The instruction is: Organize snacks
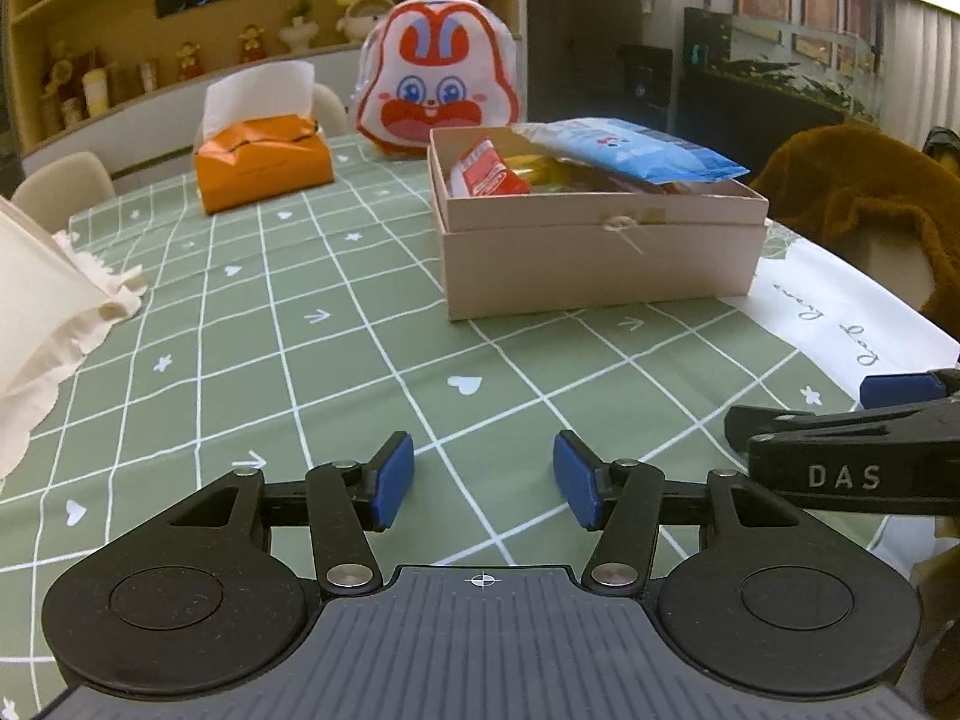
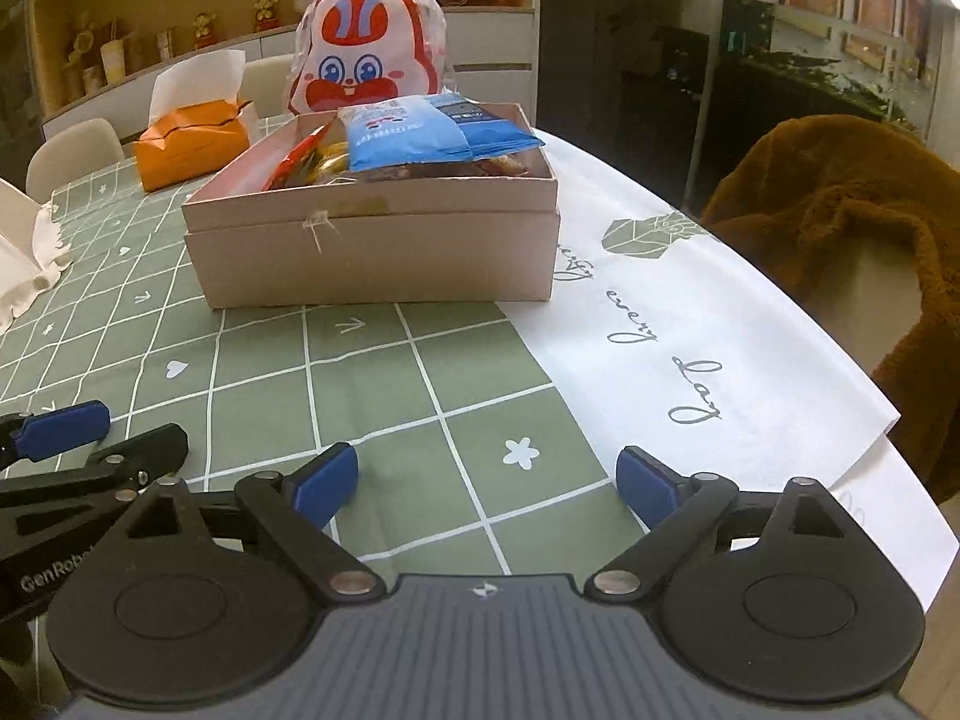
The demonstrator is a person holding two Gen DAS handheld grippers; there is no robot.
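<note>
A beige cardboard box (image 1: 600, 258) (image 2: 372, 252) stands on the green checked tablecloth, holding snacks: a blue packet (image 1: 636, 153) (image 2: 420, 135) on top, a red packet (image 1: 486, 171) (image 2: 294, 159) and a yellow one (image 2: 333, 162) under it. Behind the box stands a white and red rabbit-face bag (image 1: 441, 81) (image 2: 369, 60). My left gripper (image 1: 483, 480) hovers low over the cloth in front of the box, open, with nothing between its blue pads. To its right, my right gripper (image 2: 486, 480) is open wide, also with nothing in it.
An orange tissue pack (image 1: 264, 165) (image 2: 192, 141) lies at the back left. A cream frilled cloth (image 1: 54, 306) hangs in at the left. A brown fuzzy coat (image 2: 852, 252) drapes a chair at the right. The table's white edge (image 2: 720, 360) curves on the right. Shelves with figurines line the back wall.
</note>
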